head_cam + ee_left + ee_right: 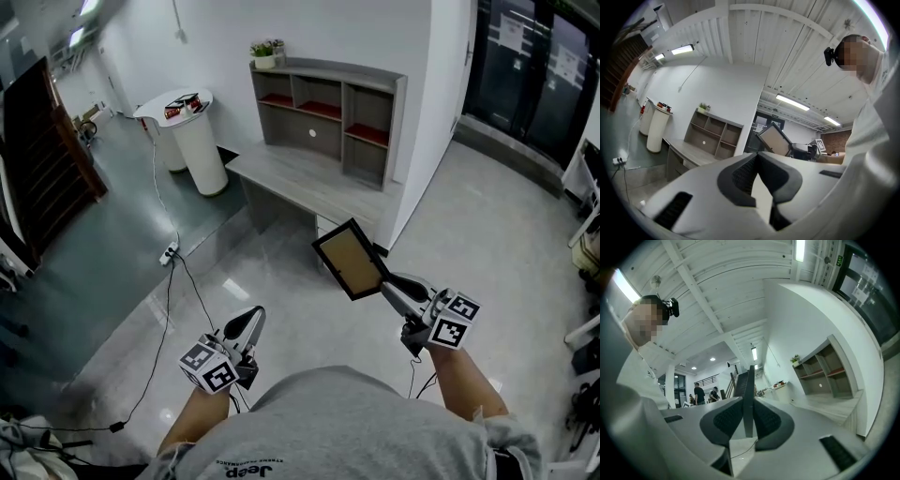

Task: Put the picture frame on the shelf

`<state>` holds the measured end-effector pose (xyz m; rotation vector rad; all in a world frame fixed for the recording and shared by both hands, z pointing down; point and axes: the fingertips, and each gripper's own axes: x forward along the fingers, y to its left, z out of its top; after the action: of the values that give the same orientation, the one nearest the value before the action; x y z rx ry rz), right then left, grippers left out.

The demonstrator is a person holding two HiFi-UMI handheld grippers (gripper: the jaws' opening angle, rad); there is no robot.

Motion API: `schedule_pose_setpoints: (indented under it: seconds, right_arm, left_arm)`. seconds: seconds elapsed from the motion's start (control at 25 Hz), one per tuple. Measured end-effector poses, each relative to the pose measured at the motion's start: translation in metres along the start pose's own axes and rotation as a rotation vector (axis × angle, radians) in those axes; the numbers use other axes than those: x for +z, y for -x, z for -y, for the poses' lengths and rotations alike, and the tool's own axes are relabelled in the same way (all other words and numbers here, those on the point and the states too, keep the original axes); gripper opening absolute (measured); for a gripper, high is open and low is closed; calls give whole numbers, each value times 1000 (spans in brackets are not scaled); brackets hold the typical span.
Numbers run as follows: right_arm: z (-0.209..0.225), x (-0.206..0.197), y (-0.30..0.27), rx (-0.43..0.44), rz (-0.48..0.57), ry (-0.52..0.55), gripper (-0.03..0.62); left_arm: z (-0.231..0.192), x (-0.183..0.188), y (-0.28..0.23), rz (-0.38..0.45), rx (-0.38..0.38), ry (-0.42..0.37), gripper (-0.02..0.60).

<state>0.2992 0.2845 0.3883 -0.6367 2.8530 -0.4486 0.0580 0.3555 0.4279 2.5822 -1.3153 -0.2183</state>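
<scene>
The grey shelf (328, 117) stands on a desk (300, 183), well apart from the picture frame (350, 260), which is held in the air over the floor (487, 244). The head view shows the frame's brown face and black border; the right gripper view shows only its dark edge — the right gripper (748, 398) is clamped on it. The left gripper (757, 155) has its jaws together, empty. The person's shirt (375, 422) reads "Jeep" — upside down.

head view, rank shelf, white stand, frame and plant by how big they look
1. shelf
2. white stand
3. frame, close to the stand and nearer the camera, so this pair is unsure
4. plant
</scene>
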Motion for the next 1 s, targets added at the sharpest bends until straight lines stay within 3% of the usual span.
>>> schedule_pose_setpoints:
  seconds: [0.28,0.48,0.72,1.0]
  right_arm:
    - [28,5,19,6,12,-22,83]
    - [40,5,-1,12,3,-31,83]
    - [52,1,-63,16,-18,-16,83]
    - [76,-4,-180,-18,4,-3,83]
  left_arm:
    - [23,-9,-30,-23,-10,-20,12]
    - [5,-5,-30,-24,9,-27,12]
    - [-55,-2,-33,-9,-1,-4,12]
    - [-179,27,-39,0,-44,-19,12]
